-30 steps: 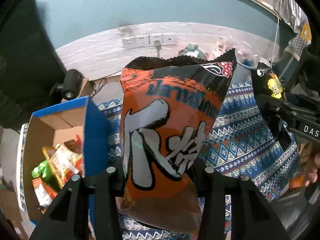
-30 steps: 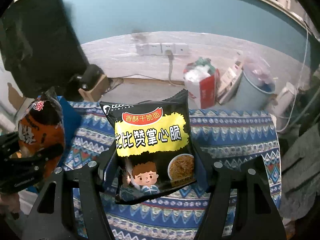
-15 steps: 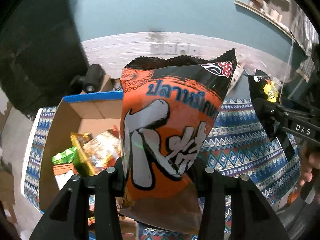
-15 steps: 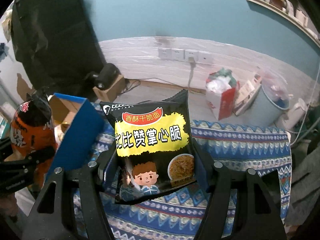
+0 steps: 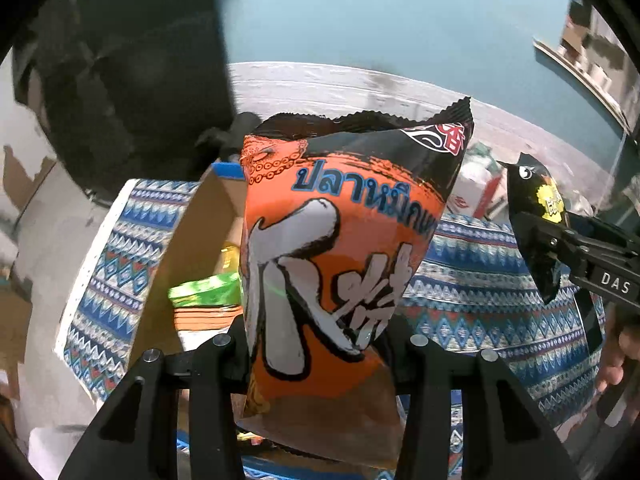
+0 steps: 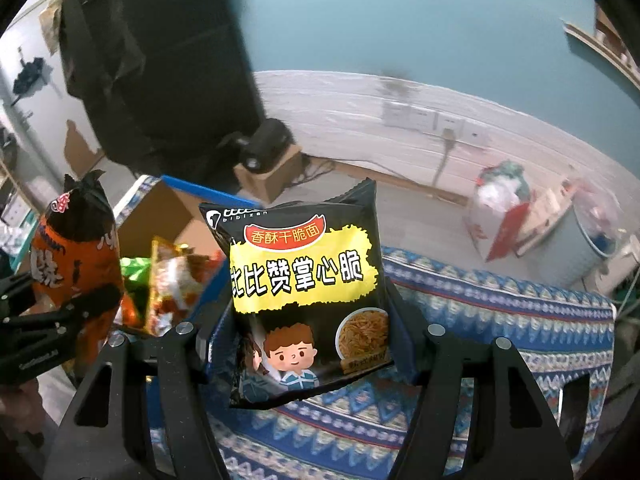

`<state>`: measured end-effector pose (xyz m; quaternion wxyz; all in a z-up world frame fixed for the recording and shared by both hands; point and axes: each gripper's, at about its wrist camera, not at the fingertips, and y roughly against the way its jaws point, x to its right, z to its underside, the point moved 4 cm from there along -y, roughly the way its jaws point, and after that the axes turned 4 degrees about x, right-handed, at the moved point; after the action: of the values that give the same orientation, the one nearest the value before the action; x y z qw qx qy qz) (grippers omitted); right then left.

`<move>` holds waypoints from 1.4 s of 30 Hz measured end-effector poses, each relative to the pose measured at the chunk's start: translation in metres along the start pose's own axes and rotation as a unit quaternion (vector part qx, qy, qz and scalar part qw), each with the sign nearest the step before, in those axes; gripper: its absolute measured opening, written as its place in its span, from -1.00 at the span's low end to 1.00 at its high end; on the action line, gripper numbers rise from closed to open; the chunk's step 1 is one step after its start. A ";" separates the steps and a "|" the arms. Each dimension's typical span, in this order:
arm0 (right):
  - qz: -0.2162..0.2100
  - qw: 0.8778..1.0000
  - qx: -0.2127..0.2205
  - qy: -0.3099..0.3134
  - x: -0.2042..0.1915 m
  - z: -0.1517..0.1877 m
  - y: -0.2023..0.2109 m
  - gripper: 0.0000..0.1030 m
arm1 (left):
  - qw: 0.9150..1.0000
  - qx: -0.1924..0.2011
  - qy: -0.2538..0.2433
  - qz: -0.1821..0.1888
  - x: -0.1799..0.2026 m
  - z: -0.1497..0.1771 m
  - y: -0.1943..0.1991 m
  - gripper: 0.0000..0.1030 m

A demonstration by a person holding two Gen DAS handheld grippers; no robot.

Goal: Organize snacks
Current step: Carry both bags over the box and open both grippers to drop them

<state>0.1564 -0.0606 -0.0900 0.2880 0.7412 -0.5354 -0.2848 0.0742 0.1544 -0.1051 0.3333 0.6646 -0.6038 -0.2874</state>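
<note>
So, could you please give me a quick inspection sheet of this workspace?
Surface: patterned blue cloth, partly bare.
Job's things: orange snack bag; black noodle bag; cardboard box holding snack packets.
Clutter: red-and-white bag and pale bin on the floor.
Grippers: left gripper shut on the orange bag; right gripper shut on the noodle bag.
Cables: cord from wall sockets.
Surroundings: teal wall.

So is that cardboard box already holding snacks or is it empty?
Holding snacks. The open cardboard box shows a green packet and an orange-and-white packet inside; how full it is cannot be told.
</note>
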 end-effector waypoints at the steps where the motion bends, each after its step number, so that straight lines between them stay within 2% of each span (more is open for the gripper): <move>1: -0.006 1.000 -0.001 0.002 -0.008 -0.003 -0.003 0.28 | 1.000 -0.001 0.006 -0.002 -0.007 0.000 0.000 -0.11; 9: -0.036 0.999 -0.009 0.028 -0.061 -0.013 -0.023 0.28 | 0.999 0.000 0.042 -0.026 -0.052 0.002 0.002 -0.10; 18: -0.062 0.996 -0.025 0.055 -0.109 -0.017 -0.050 0.28 | 0.996 -0.037 0.072 -0.046 -0.084 0.014 -0.024 -0.09; 20: -0.067 0.996 -0.029 0.060 -0.118 -0.017 -0.054 0.28 | 0.995 -0.045 0.071 -0.060 -0.086 0.016 -0.027 0.03; 22: -0.071 0.995 -0.033 0.066 -0.126 -0.017 -0.059 0.28 | 0.994 -0.042 0.068 -0.073 -0.088 0.014 -0.025 0.29; 23: -0.073 0.994 -0.034 0.070 -0.130 -0.017 -0.061 0.28 | 0.994 -0.038 0.068 -0.080 -0.088 0.013 -0.022 0.50; 24: -0.075 0.994 -0.036 0.072 -0.133 -0.017 -0.064 0.28 | 0.993 -0.034 0.067 -0.086 -0.089 0.012 -0.020 0.56; 37: -0.089 0.992 -0.048 0.075 -0.147 -0.025 -0.079 0.29 | 0.994 -0.030 0.050 -0.097 -0.085 0.010 -0.007 0.56; 39: -0.091 0.993 -0.044 0.069 -0.144 -0.026 -0.078 0.46 | 0.994 -0.028 0.049 -0.095 -0.083 0.010 -0.005 0.56; 42: -0.092 0.993 -0.036 0.065 -0.143 -0.028 -0.072 0.46 | 0.994 -0.026 0.044 -0.097 -0.080 0.010 -0.001 0.56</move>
<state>0.1845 0.0982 -0.1078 0.3215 0.7933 -0.4343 -0.2804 0.0582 0.2327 -0.1134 0.3475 0.7233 -0.5133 -0.3044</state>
